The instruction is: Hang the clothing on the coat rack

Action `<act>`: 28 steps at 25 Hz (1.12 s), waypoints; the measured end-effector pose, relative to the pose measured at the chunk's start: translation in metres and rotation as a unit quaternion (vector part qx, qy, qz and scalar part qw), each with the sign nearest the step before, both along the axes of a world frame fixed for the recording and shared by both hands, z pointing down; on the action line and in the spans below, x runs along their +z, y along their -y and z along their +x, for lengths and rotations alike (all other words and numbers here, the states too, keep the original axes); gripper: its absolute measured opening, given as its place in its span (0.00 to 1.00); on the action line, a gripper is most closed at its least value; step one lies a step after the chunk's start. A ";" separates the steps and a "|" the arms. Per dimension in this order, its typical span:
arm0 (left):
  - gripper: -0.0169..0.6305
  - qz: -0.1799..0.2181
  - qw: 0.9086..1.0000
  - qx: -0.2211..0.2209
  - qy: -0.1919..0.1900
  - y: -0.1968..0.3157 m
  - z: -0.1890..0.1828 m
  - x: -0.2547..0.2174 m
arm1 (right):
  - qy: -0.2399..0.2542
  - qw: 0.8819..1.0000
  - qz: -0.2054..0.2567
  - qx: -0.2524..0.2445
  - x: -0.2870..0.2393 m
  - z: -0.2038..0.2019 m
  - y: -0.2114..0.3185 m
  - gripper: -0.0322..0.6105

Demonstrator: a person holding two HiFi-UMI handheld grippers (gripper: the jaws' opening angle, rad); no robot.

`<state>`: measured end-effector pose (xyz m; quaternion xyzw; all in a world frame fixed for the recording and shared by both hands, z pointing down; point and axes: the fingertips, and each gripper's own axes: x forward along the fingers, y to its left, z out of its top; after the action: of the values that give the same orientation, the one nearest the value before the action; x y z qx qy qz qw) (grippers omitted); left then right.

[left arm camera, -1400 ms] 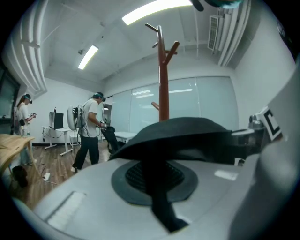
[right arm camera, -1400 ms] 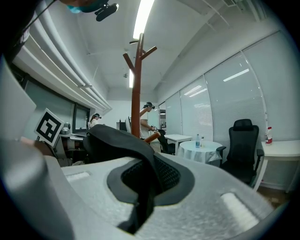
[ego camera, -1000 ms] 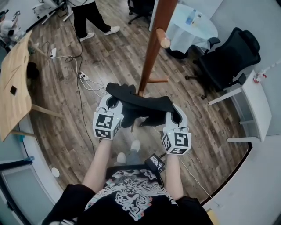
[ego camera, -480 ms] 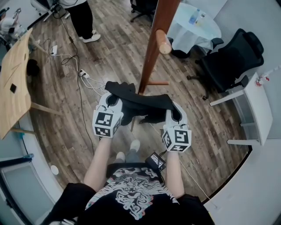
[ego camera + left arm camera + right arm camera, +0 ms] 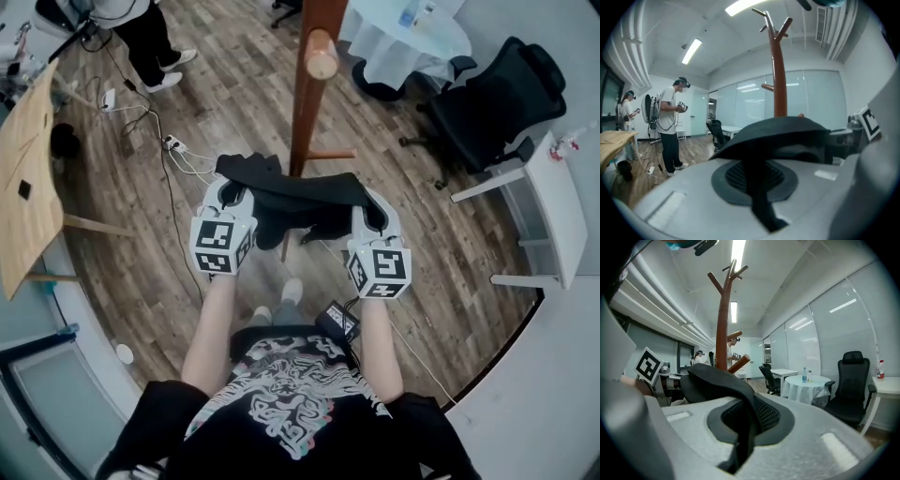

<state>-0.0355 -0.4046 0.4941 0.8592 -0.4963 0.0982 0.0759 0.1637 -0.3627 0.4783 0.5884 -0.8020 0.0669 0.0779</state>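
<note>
we hold the garment (image 5: 302, 199) slung between the two grippers. the left gripper (image 5: 232, 194) has its jaws closed on one end of the black cloth. in the left gripper view a thin strip of fabric runs down the seam between the pads, and the rest bulges up just past the tips. the right gripper (image 5: 371, 204) has its jaws clamped on the other end in the same way, with a fold pinched between the pads and the cloth humped ahead of them. between the two sets of jaws the garment hangs in a shallow sag, clear of the floor (image 5: 234, 103).

the rack (image 5: 305, 112) stands just beyond the jaws, its brown pole behind the middle of the garment. we cannot tell whether the cloth touches it. one peg (image 5: 322, 54) juts out above and ahead of the jaws. the pole stands ahead and slightly right of the left jaws, and ahead and left of the right jaws. a person (image 5: 670, 122) stands well off to the left of the left jaws. a black chair (image 5: 851, 385) sits far to the right of the right jaws.
</note>
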 end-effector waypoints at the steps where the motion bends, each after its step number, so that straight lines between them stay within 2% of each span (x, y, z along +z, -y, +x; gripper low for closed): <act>1: 0.02 -0.001 1.000 -0.001 0.000 0.001 -0.001 0.001 | -0.001 1.000 -0.001 -0.003 0.001 -0.001 0.002 0.06; 15: 0.02 -0.030 1.000 0.001 0.007 0.018 0.011 0.026 | 0.001 0.999 -0.027 -0.022 0.026 0.000 0.023 0.06; 28: 0.02 -0.072 0.997 0.006 0.005 0.024 0.017 0.052 | 0.004 0.998 -0.061 -0.028 0.053 -0.004 0.032 0.06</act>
<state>-0.0186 -0.4290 0.5458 0.8542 -0.4830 0.1380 0.1344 0.1593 -0.3950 0.5312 0.5596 -0.8129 0.1160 0.1123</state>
